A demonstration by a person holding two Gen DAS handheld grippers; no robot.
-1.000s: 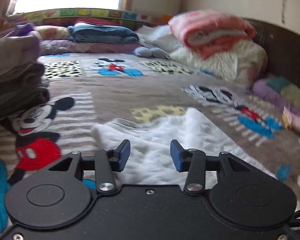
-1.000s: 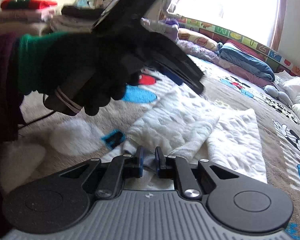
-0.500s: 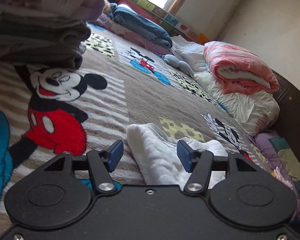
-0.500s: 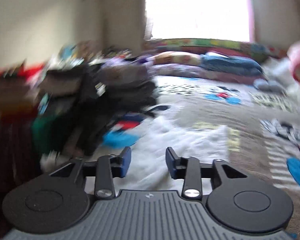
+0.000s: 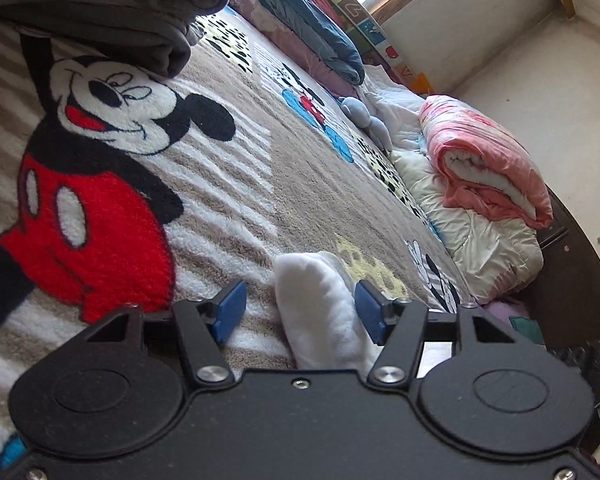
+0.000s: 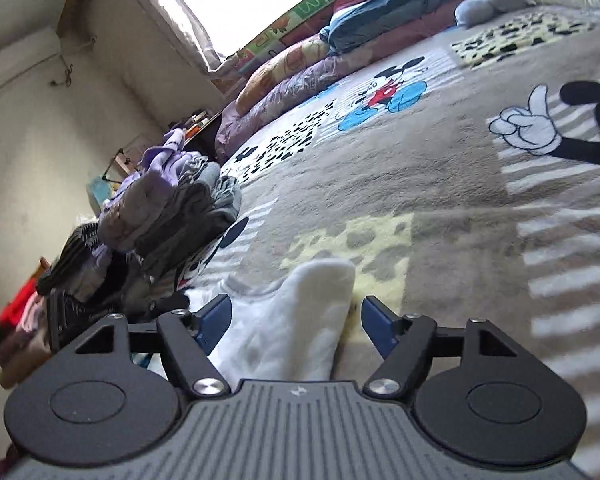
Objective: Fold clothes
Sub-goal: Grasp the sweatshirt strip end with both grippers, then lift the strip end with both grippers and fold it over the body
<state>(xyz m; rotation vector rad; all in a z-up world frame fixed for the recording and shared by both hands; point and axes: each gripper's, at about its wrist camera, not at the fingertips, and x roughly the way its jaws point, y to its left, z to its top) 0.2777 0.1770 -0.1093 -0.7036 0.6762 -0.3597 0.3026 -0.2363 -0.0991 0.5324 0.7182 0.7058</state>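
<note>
A white fleecy garment lies on the Mickey Mouse blanket [image 5: 100, 184]. In the left wrist view a folded corner of the garment [image 5: 320, 312] sticks up between the blue pads [image 5: 230, 316] of my left gripper [image 5: 300, 314]. It lies close to the right pad, and the jaws stand open. In the right wrist view another corner of the garment [image 6: 308, 320] lies between the blue pads [image 6: 376, 330] of my right gripper [image 6: 296, 326]. These jaws are opening and do not press on the cloth. The rest of the garment is hidden under both grippers.
A stack of folded grey and purple clothes [image 6: 172, 216] sits on the blanket to the left, close above the left gripper as the grey stack [image 5: 100, 12]. A rolled pink quilt [image 5: 492, 168] on white bedding, a blue folded blanket [image 6: 388, 8] and pillows line the far side.
The right gripper swung fast across the bed, rolled, and went from nearly shut to wide open over a garment corner. The left gripper rolled, sank toward its corner and widened.
</note>
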